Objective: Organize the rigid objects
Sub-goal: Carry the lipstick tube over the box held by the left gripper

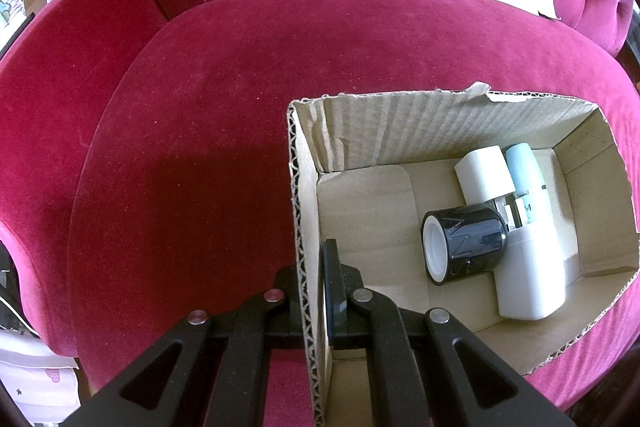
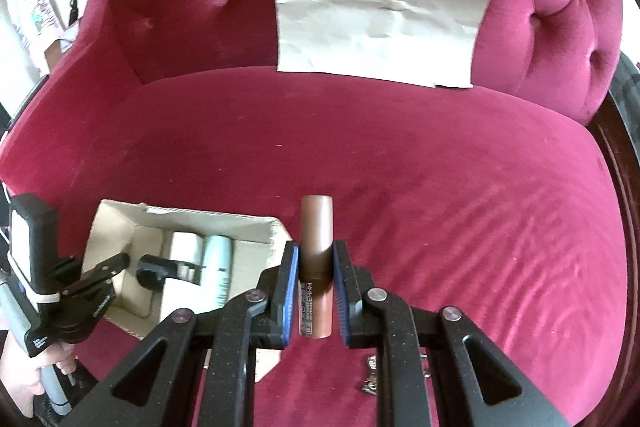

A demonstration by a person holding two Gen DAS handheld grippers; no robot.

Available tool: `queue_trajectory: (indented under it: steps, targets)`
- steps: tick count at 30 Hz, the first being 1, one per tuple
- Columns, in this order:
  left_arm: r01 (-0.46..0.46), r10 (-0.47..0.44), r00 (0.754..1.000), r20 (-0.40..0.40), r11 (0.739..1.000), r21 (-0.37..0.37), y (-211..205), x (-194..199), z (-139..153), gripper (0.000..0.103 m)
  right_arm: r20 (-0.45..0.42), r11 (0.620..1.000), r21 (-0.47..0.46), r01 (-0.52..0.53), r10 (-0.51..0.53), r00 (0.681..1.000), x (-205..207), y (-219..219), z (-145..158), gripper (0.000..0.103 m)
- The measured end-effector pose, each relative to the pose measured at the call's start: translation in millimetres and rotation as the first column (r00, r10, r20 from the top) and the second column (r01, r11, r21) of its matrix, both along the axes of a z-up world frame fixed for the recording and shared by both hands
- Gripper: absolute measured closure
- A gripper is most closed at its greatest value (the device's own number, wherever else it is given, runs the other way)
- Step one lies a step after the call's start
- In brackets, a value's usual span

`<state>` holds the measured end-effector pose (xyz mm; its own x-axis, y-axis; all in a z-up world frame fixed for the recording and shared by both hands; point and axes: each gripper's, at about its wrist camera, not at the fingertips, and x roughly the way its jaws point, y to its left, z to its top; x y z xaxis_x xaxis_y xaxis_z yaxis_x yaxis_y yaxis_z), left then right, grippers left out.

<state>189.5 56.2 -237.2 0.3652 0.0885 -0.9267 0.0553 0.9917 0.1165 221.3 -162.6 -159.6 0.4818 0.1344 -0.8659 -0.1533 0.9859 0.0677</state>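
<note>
Claws and stock, mid-sort

Right claw [image 2: 316, 283]: closed on brown tube [image 2: 316, 247], pads clamped at its middle, tube upright between the fingers and lifted clear of the red velvet sofa seat [image 2: 440, 187]. Not yet over the box.

Left claw [image 1: 316, 291]: closed on the near wall of the cardboard box [image 1: 304, 227], one finger outside, one inside, steadying it on the seat.

Box contents, lying loose and touching one another toward the far right corner: black jar [image 1: 466, 245] on its side with white inner rim facing out; white bottle [image 1: 528, 279]; white cylinder [image 1: 484, 173]; pale blue tube [image 1: 522, 167]. Left half of the box floor bare.

Outside the box: small metallic bits [image 2: 372, 375] on the seat near the right claw, too small to identify. Crumpled paper sheet [image 2: 380, 11] against the sofa back.

Progress, by judgement: four items boxed, the brown tube in transit, little left on the seat. Task well advanced; remaining work is carrying the tube left and setting it in the free floor space.
</note>
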Motion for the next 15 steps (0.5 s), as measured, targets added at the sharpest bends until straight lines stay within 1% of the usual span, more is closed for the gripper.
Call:
queue_trajectory:
  steps: [6,15]
  targets:
    - [0.0,0.0,1.0,0.001,1.0,0.0,-0.2,-0.4,-1.1,0.099,-0.015,0.998,0.016,-0.059,0.06,0.998,-3.5,21.4,-5.2,0.086]
    - [0.001,-0.001,1.0,0.002,1.0,0.001,-0.3,-0.5,-1.5,0.099,-0.05,0.988,0.024,-0.155,0.156,0.987,-7.6,53.7,-27.6,0.086]
